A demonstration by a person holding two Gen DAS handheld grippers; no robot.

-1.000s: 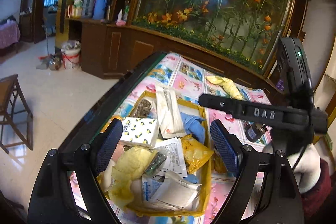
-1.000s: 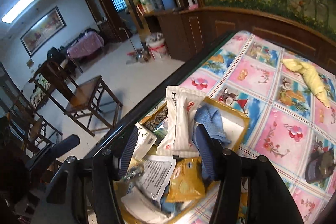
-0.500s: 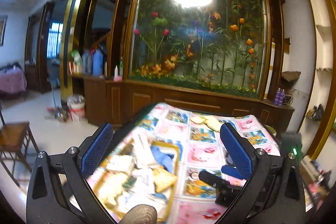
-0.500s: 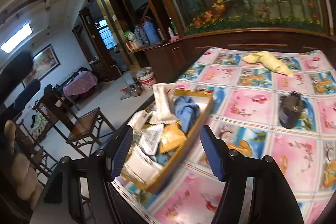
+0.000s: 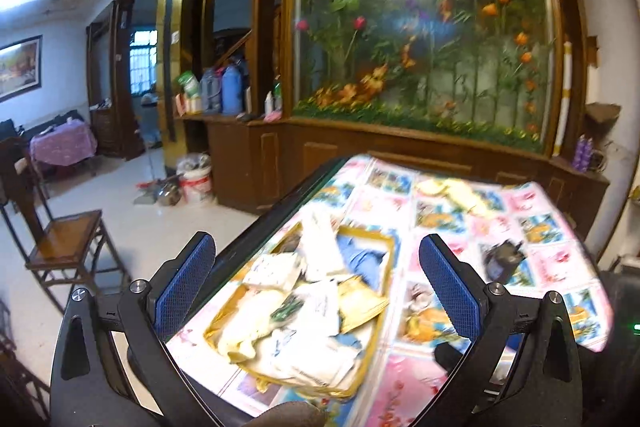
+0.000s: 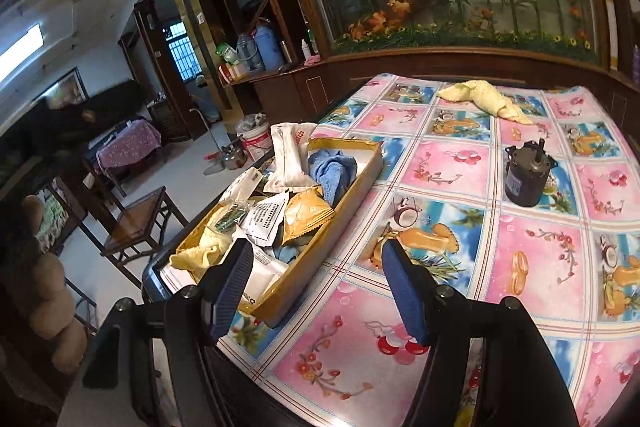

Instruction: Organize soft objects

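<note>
We stand over a table (image 6: 532, 267) dressed in a pink-and-blue cartoon cloth, where a shallow yellow tray (image 6: 348, 187) sits hard against the edge nearest the open room. The tray is heaped with soft things: a blue cloth (image 6: 332, 171) at its far end, a white sachet (image 6: 292, 155) leaning up beside it, an orange snack pouch (image 6: 306, 209) near the middle, a pale yellow cloth (image 6: 202, 251) at the near corner. We judge the pile was gathered there to keep loose items in one place. One yellow towel (image 6: 484, 97) lies well apart from the tray, at the far side of the table, and reads as the piece left to collect. A dark grey motor (image 6: 526, 175) stands upright between tray and towel side.

Our left gripper (image 5: 316, 291) hangs above the tray, jaws spread as wide as they go, gripping nothing. Our right gripper (image 6: 320, 287) hovers just beside the tray's near end, jaws partly apart and empty, touching nothing.
</note>
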